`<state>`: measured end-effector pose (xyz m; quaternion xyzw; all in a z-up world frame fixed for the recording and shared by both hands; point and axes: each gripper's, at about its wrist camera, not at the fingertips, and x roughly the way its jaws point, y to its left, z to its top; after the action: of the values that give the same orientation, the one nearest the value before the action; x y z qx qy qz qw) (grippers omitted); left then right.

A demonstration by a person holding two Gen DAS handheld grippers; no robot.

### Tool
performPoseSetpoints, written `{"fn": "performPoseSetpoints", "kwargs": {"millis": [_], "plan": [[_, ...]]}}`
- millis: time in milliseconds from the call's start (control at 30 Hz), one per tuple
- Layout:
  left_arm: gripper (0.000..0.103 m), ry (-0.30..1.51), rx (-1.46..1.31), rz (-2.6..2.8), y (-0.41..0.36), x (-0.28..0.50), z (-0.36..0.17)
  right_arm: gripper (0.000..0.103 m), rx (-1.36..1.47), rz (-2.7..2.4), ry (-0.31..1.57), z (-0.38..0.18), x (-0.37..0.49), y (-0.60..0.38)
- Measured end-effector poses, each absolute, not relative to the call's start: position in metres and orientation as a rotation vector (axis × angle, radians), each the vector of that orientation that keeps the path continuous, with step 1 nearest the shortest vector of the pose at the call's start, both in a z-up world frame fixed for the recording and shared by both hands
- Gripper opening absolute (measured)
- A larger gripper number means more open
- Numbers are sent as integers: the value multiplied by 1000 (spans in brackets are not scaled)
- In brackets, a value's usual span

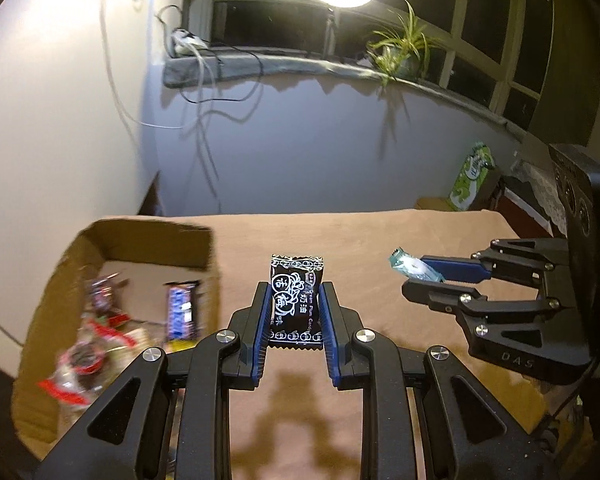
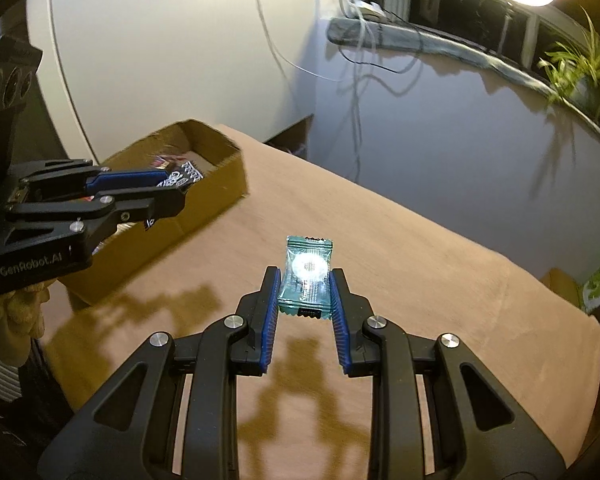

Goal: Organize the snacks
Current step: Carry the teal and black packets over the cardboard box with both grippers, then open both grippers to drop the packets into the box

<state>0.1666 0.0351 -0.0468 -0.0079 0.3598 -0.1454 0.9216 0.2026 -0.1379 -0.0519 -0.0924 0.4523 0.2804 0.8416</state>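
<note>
Gripping a black candy packet [image 1: 296, 304] printed "Cream Plum Candy", the left gripper [image 1: 295, 312] is held above the brown-covered desk [image 1: 380, 240], beside an open cardboard box [image 1: 156, 240] of snacks. A teal candy [image 2: 307, 280] is clamped by the right gripper [image 2: 306, 300]; "GenRobot.AI" is marked on the left gripper's housing.

Cardboard box [image 1: 112, 248] sat at the worktop's [image 1: 380, 240] far left, with several snack packets [image 1: 180, 312] inside. Left gripper [image 1: 294, 300] was over the worktop just right of the box, plum candy [image 1: 296, 292] between its fingers. Right gripper [image 2: 306, 284] was further right, holding the mint candy [image 2: 308, 276]. Potted plant [image 1: 400, 52] stood on the windowsill [image 1: 300, 64], far right.
</note>
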Motion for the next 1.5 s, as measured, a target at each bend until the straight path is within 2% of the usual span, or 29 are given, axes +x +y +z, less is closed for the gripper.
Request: {"fn": "performPoseSetpoints", "kwargs": {"millis": [667,1400,1467,1500], "plan": [[22,717,-75,-157,143,130,-50,25,-259,762,935,-48,197,4],[22,728,-108,-116,169,124,-57,26,-280,822,974,-63,201,51],[22,728,-109,-114,170,124,-57,29,-281,820,974,-64,202,52],[22,728,-108,-113,170,124,-57,34,-280,819,973,-64,202,52]]}}
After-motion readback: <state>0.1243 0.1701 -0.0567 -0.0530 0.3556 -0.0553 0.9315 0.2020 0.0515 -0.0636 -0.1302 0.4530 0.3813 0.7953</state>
